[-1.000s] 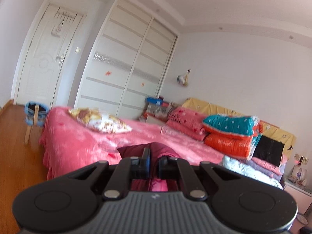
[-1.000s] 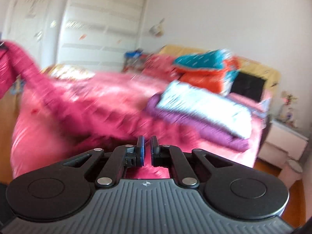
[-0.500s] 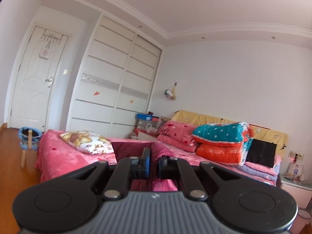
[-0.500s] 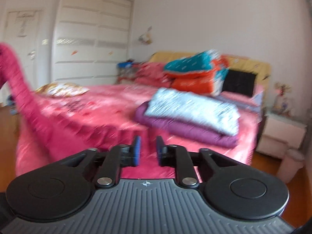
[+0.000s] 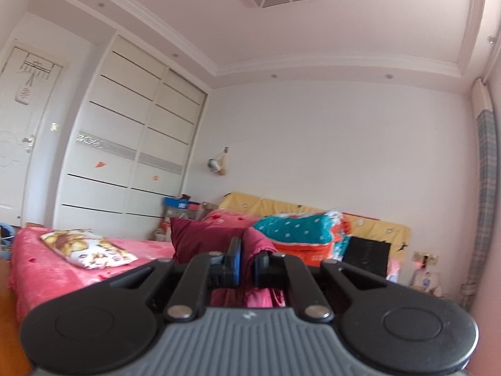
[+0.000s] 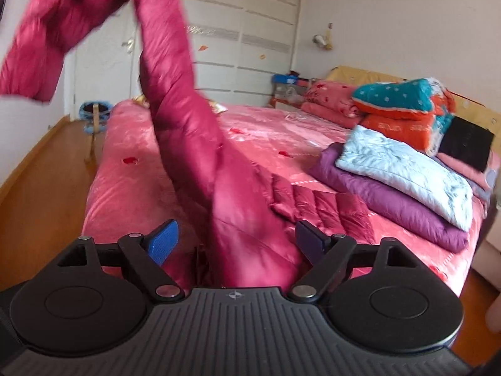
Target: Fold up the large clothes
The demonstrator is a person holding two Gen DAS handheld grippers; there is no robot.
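Observation:
A dark red quilted jacket (image 6: 194, 131) hangs from the upper left of the right wrist view down onto the pink bed (image 6: 131, 181). Its lower part lies bunched near the bed's front edge. My left gripper (image 5: 246, 260) is shut on a fold of this jacket (image 5: 200, 238), held high and level. My right gripper (image 6: 238, 239) is opening, its jaws spread wide. The jacket's cloth lies between its blue pads (image 6: 162, 241) without being pressed.
Folded purple and pale blue quilts (image 6: 400, 181) lie on the bed's right side. Behind them stand stacked teal and orange bedding (image 6: 404, 106) and a black bag (image 6: 466, 147). A patterned pillow (image 5: 87, 247) rests at the far left. White wardrobe doors (image 5: 131, 150) and wooden floor (image 6: 40, 188) lie beyond.
My right gripper has gone from shut to wide open. The left gripper rose with the jacket, which now hangs high across the right wrist view.

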